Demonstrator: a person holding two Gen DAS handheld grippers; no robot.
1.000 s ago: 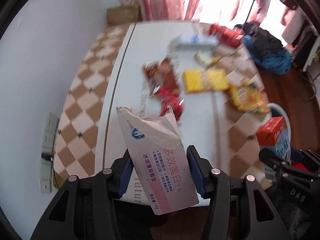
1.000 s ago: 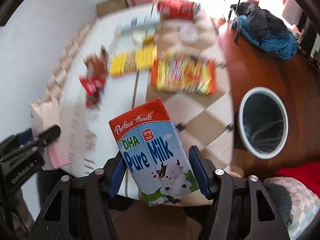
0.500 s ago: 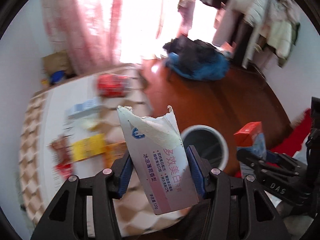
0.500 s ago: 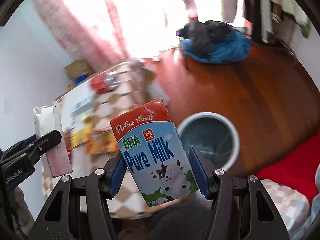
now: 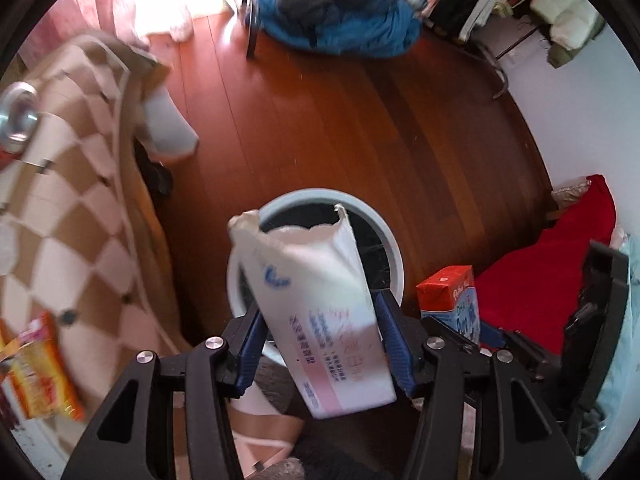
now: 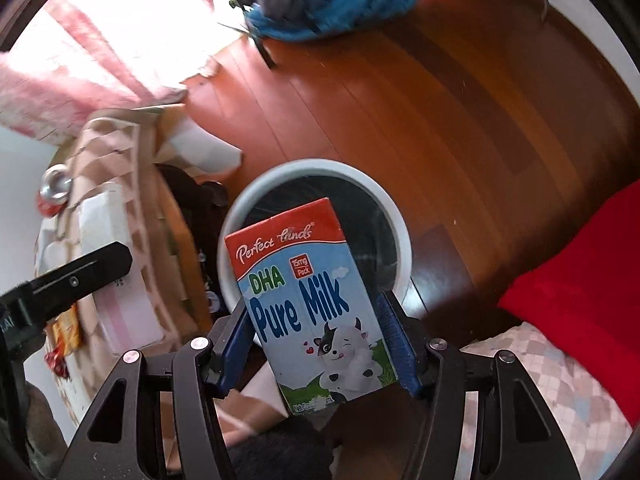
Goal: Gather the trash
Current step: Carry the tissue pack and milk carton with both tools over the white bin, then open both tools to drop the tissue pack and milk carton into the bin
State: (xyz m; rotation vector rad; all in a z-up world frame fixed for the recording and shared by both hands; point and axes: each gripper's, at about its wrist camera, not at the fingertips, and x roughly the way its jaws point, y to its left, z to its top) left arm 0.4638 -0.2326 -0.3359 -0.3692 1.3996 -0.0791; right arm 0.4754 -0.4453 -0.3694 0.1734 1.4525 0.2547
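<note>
1. Reddish-brown wooden floor [image 5: 360,128] now fills most of both views; a second ago the littered counter [image 5: 68,184] with its checked cloth filled them, and it has been pushed to the left edge.
2. A white-rimmed waste bin [image 6: 400,236] with a dark liner is seen standing on the floor beside the counter, directly beyond both claws; half a second ago it lay further off and smaller in each view.
3. The left claw [image 5: 320,344] is seen clamped on a torn white toothpaste box [image 5: 316,308], pink-striped at its lower end, its ragged open top overlapping the bin's mouth in the left wrist view. The grip is unchanged from the earlier frames.
4. The right claw [image 6: 316,340] is seen closed on a blue and red Pure Milk carton [image 6: 308,304], held upright with its red top in front of the bin opening. The hold is likewise unchanged.
5. In the left wrist view the milk carton is seen at the right, just beside the bin rim.
6. A can [image 5: 18,116] and an orange snack wrapper [image 5: 44,376] remain on the counter.
7. A blue and dark heap of clothing [image 5: 332,12] lies on the floor at the far side, and a red cloth [image 6: 580,280] at the right.
</note>
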